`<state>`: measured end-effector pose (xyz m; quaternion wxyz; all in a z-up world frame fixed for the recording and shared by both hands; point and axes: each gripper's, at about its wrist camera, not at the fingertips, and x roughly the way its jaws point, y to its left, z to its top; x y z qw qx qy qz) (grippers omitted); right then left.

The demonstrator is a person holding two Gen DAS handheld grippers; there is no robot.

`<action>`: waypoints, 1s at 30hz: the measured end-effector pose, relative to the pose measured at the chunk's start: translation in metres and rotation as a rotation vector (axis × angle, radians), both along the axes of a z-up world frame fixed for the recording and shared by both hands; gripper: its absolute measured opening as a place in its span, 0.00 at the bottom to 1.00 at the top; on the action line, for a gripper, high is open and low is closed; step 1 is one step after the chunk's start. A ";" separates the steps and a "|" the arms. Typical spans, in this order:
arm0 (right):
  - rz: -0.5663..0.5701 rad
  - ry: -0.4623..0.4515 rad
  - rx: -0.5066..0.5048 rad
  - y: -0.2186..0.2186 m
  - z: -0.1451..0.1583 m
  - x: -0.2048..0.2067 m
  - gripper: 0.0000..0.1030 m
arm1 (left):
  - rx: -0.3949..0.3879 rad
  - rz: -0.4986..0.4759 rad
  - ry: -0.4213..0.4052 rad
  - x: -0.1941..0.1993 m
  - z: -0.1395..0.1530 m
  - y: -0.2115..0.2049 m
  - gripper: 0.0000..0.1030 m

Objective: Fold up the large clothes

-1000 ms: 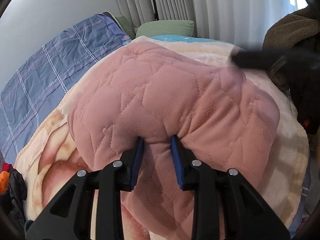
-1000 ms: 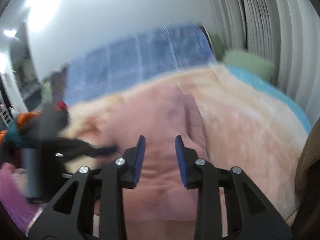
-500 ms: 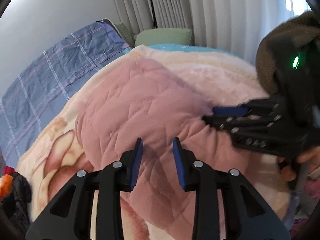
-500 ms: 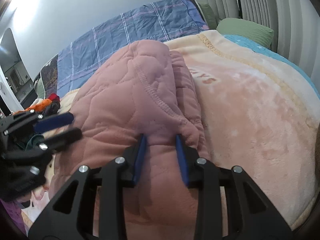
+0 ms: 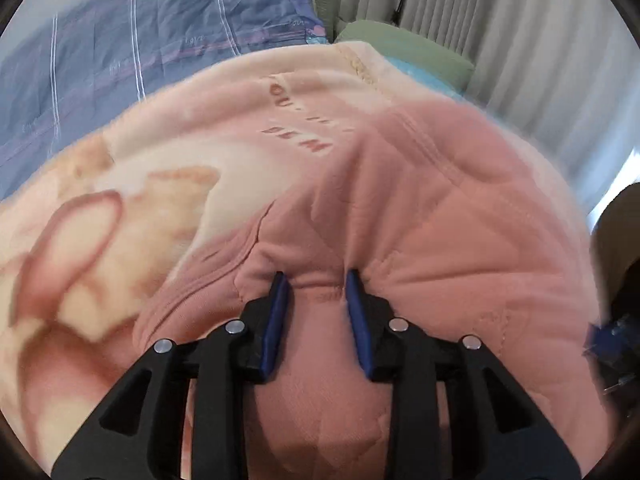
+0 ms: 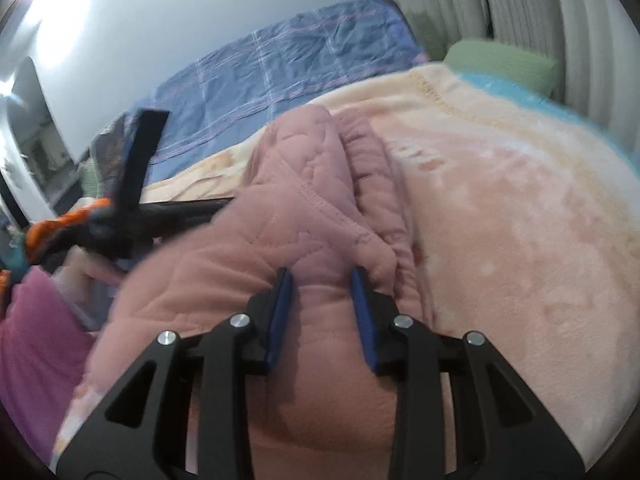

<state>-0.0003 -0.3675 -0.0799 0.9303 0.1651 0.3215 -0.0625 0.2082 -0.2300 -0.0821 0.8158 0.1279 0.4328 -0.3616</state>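
I had the left gripper (image 5: 318,280) pressed nose-first into the pink quilted fleece garment (image 5: 440,216), its jaws parted by a modest gap with a puckered ridge of the fleece bunched between the blue pads; whether they truly pinched it I could not tell. The right gripper (image 6: 322,276) stood much the same, jaws partly apart, tips sunk in a fold beside a stitched seam of the garment (image 6: 312,200), and there too the grip was unclear. The garment lay heaped on a peach plush blanket (image 6: 520,208) spread over the bed, the blanket's printed lettering just beyond the pink edge. Behind it sat a blue checked quilt (image 5: 160,40), a green pillow (image 6: 500,64) and pale pleated curtains (image 5: 500,20). In the right wrist view the left tool showed blurred, off to the left of the heap
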 end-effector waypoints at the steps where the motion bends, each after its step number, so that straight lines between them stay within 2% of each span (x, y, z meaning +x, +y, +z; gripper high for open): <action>1: -0.002 0.004 -0.010 0.002 0.001 0.001 0.31 | 0.048 -0.027 -0.042 -0.004 0.004 -0.004 0.32; 3: -0.002 0.004 -0.019 0.003 0.002 0.001 0.32 | 0.085 -0.037 -0.079 -0.008 0.012 -0.005 0.32; 5: 0.002 -0.002 0.013 -0.001 0.001 -0.002 0.32 | 0.079 -0.059 -0.164 -0.018 0.032 -0.001 0.33; 7: 0.011 -0.008 0.027 -0.003 0.001 -0.006 0.32 | 0.023 -0.063 -0.193 -0.018 0.053 0.009 0.41; 9: 0.018 -0.014 0.039 -0.006 0.000 -0.010 0.32 | -0.067 -0.022 -0.166 -0.007 0.075 0.025 0.41; 10: 0.020 -0.016 0.051 -0.008 0.000 -0.010 0.32 | -0.142 0.015 -0.142 0.004 0.086 0.040 0.41; 12: 0.020 -0.016 0.068 -0.009 0.001 -0.009 0.32 | -0.184 0.060 -0.111 0.017 0.086 0.053 0.41; 14: 0.020 -0.016 0.066 -0.008 0.001 -0.008 0.32 | -0.168 0.114 -0.026 0.035 0.055 0.059 0.40; 15: 0.023 -0.020 0.063 -0.008 0.001 -0.007 0.32 | -0.067 0.110 0.044 0.042 0.013 0.052 0.43; 16: 0.040 -0.032 0.071 -0.008 0.001 -0.007 0.32 | -0.029 0.112 0.059 0.043 -0.014 0.047 0.43; 17: 0.059 -0.031 0.076 -0.006 0.000 -0.004 0.32 | -0.096 0.159 0.105 0.048 -0.027 0.055 0.44; 18: 0.045 -0.030 0.063 -0.006 0.001 -0.004 0.32 | -0.226 0.213 0.212 0.058 -0.032 0.069 0.44; 19: 0.037 -0.027 0.060 -0.005 0.002 -0.003 0.32 | -0.217 0.207 0.213 0.060 -0.031 0.069 0.44; 22: 0.034 -0.023 0.022 -0.001 0.003 -0.004 0.32 | -0.055 0.156 0.045 0.048 0.005 0.054 0.42; 24: 0.031 -0.031 0.051 -0.006 0.000 -0.007 0.32 | 0.003 0.147 -0.092 0.036 0.041 0.048 0.41; 25: 0.032 -0.036 0.072 -0.008 -0.001 -0.009 0.32 | -0.022 0.133 -0.154 0.027 0.065 0.047 0.41; 27: 0.041 -0.045 0.106 -0.012 -0.002 -0.010 0.32 | -0.140 0.063 -0.151 0.014 0.095 0.045 0.41; 28: 0.042 -0.045 0.110 -0.012 -0.002 -0.011 0.32 | -0.205 -0.004 -0.140 0.000 0.109 0.035 0.41; 30: 0.038 -0.040 0.103 -0.011 -0.001 -0.010 0.32 | -0.245 -0.105 -0.157 -0.022 0.123 0.013 0.41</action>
